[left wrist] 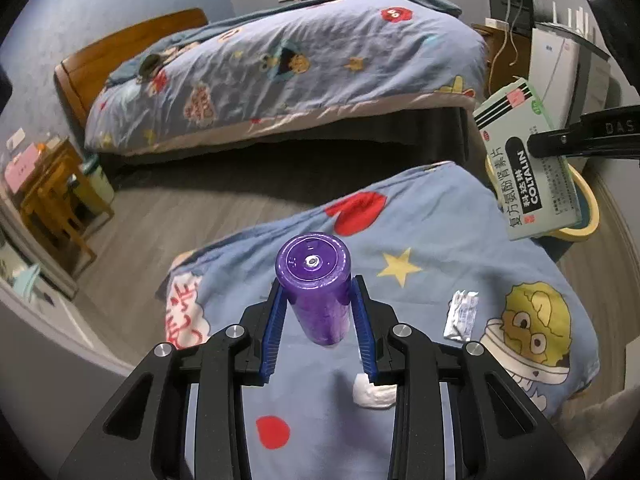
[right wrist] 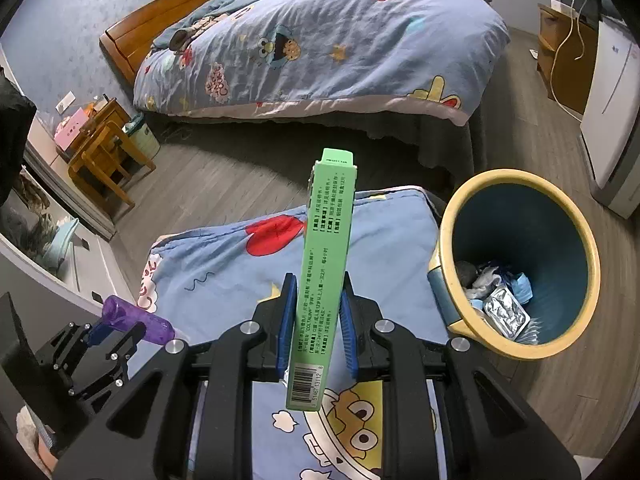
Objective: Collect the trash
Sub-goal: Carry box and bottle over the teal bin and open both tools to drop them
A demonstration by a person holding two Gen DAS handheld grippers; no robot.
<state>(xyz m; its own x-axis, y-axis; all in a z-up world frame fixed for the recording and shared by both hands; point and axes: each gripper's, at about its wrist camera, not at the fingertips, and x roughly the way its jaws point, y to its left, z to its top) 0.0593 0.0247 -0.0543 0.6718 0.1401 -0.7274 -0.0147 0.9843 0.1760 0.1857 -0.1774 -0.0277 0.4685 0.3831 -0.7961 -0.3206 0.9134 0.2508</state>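
You're over a blue cartoon-print cushion (right wrist: 224, 272) in a bedroom, the bed (right wrist: 320, 40) beyond it. Your left gripper (left wrist: 320, 300) has its jaws clamped on a purple bottle (left wrist: 316, 284) above the cushion. Your right gripper (right wrist: 318, 312) pinches a green medicine box (right wrist: 326, 276), reading "COLTALIN", just beside the yellow-rimmed trash bin (right wrist: 576, 220). A foil packet (left wrist: 462, 315) and white wad (left wrist: 374, 396) lie on the cushion.

The white wad (left wrist: 374, 395) is partly hidden behind the left gripper's finger (left wrist: 363, 332). The green box (left wrist: 528, 164) covers most of the bin (left wrist: 588, 216) in the left view. The tiny print on the foil packet (left wrist: 461, 315) is too small to read.
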